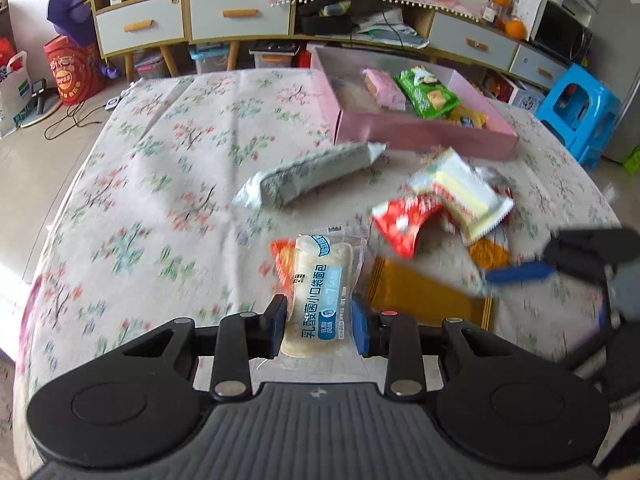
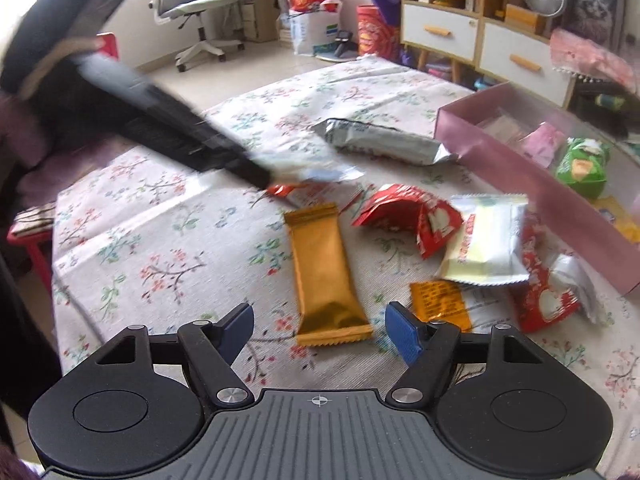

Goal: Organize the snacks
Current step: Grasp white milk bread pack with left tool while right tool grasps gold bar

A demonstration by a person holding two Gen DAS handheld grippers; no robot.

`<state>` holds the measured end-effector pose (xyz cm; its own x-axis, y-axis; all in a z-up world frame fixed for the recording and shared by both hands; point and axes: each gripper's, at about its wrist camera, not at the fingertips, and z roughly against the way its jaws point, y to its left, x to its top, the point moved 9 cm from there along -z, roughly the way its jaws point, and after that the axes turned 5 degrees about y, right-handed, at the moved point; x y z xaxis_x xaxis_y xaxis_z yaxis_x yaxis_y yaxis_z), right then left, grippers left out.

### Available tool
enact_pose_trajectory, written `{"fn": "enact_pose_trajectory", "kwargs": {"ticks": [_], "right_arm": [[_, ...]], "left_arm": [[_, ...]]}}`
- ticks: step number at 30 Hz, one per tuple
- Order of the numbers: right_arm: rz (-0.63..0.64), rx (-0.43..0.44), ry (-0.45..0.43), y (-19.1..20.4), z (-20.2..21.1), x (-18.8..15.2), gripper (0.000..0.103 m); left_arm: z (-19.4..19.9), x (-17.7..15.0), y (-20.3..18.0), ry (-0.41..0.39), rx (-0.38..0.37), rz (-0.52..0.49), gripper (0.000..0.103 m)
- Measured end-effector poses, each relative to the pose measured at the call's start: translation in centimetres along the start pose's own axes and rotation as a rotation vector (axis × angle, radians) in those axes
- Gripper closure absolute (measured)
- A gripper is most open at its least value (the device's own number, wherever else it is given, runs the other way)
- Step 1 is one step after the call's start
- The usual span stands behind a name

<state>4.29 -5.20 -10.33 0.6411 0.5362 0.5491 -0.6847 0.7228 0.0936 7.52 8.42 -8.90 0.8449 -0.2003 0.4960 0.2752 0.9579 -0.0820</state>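
My left gripper [image 1: 319, 322] is shut on a clear-wrapped bread packet with blue print [image 1: 318, 292] and holds it above the floral tablecloth. It shows blurred in the right wrist view [image 2: 312, 172]. My right gripper [image 2: 320, 330] is open and empty, its jaws either side of the near end of a gold wrapper [image 2: 324, 276]. It also shows in the left wrist view [image 1: 520, 272]. Loose snacks lie on the cloth: a silver packet [image 1: 308, 174], a red packet [image 1: 404, 222] and a white-yellow packet [image 1: 464, 192]. A pink box [image 1: 424, 136] holds a green packet [image 1: 428, 92] and a pink packet [image 1: 384, 88].
An orange packet [image 2: 440, 304] and another red packet [image 2: 540, 292] lie right of the right gripper. Cabinets with drawers [image 1: 236, 16] stand behind the table, a blue stool [image 1: 580, 112] to the right. The left arm [image 2: 160, 120] crosses the right wrist view.
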Motion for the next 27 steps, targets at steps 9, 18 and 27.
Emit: {"fn": "enact_pose_trajectory", "kwargs": {"ticks": [9, 18, 27], "right_arm": [[0.015, -0.013, 0.042, 1.5, -1.8, 0.9, 0.03], [0.029, 0.007, 0.057, 3.6, -2.4, 1.6, 0.03], [-0.074, -0.089, 0.038, 1.7, -3.2, 2.3, 0.032]], "left_arm": [[-0.3, -3.9, 1.2, 0.088, -0.005, 0.006, 0.072], [0.1, -4.4, 1.2, 0.075, -0.035, 0.004, 0.053], [-0.7, -4.3, 1.0, 0.06, 0.045, -0.033, 0.052]]}}
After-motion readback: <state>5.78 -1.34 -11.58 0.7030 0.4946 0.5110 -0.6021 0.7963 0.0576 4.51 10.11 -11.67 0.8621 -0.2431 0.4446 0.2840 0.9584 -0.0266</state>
